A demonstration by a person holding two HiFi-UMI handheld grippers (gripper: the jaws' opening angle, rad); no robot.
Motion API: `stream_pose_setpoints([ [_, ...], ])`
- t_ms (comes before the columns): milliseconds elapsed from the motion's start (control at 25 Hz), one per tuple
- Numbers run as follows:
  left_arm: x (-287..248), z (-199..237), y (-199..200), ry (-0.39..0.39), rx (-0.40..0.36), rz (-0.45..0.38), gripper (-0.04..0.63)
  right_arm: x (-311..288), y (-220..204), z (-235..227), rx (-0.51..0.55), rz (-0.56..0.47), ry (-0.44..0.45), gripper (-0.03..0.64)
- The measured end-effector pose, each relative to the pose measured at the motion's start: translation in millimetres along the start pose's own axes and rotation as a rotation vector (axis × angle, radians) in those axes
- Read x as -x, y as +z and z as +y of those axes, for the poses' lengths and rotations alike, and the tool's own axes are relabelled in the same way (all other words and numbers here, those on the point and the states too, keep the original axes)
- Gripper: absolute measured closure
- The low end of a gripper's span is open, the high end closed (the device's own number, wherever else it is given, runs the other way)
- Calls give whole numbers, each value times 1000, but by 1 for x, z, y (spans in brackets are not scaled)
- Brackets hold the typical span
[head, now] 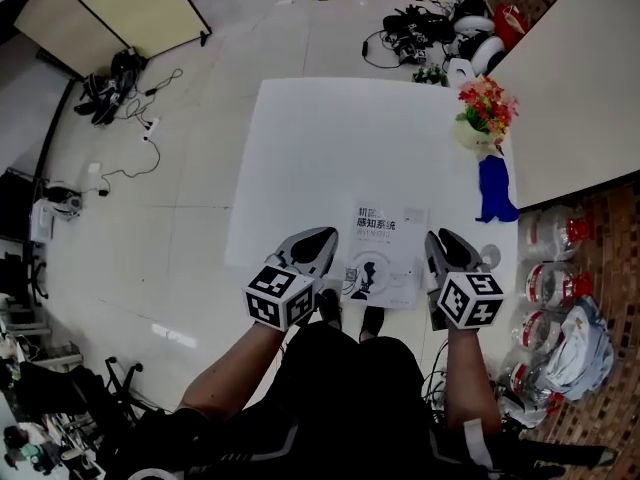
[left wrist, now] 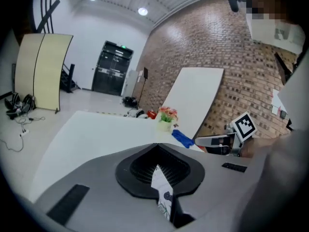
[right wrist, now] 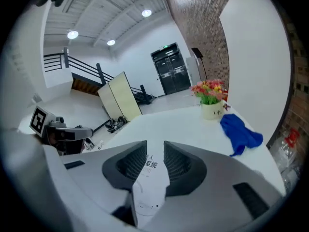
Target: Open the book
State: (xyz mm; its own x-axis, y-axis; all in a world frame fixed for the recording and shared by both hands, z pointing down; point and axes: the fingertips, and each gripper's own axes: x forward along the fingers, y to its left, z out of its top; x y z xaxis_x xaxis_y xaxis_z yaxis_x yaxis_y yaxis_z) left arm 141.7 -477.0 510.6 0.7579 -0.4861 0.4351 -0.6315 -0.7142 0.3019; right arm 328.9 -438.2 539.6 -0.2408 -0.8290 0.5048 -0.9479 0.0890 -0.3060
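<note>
A closed book point(head: 385, 253) with a white cover, Chinese title and round drawing lies flat near the front edge of the white table point(head: 320, 148). My left gripper point(head: 322, 243) hovers just off the book's left edge. Its jaws meet at the tips point(left wrist: 157, 146), and a sliver of the book's cover point(left wrist: 162, 190) shows in the slit behind them. My right gripper point(head: 445, 246) is at the book's right edge. It stands open point(right wrist: 155, 146) with a narrow gap, and the book's title area point(right wrist: 149, 175) shows between the jaws. I cannot tell whether either gripper touches the book.
A pot of flowers point(head: 485, 113) and a blue cloth point(head: 495, 190) sit at the table's right side, beside a leaning white board point(head: 570, 88). Cables and gear point(head: 430, 28) lie on the floor beyond the table. Bags and containers point(head: 560, 318) crowd the right.
</note>
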Motion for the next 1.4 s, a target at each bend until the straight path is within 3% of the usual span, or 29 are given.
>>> stream_pose_setpoints([
  [280, -44, 29, -59, -2, 34, 155, 594, -40, -89, -31, -102, 223, -93, 545],
  [520, -69, 32, -99, -11, 33, 252, 594, -51, -132, -44, -189, 319, -122, 545],
  [680, -67, 30, -110, -43, 15, 285, 594, -55, -141, -44, -210, 330, -121, 545],
  [1040, -63, 32, -112, -46, 30, 272, 594, -54, -143, -48, -259, 366, -133, 552],
  [1400, -55, 27, -115, -43, 20, 267, 594, -52, -139, -52, -316, 333, -158, 594],
])
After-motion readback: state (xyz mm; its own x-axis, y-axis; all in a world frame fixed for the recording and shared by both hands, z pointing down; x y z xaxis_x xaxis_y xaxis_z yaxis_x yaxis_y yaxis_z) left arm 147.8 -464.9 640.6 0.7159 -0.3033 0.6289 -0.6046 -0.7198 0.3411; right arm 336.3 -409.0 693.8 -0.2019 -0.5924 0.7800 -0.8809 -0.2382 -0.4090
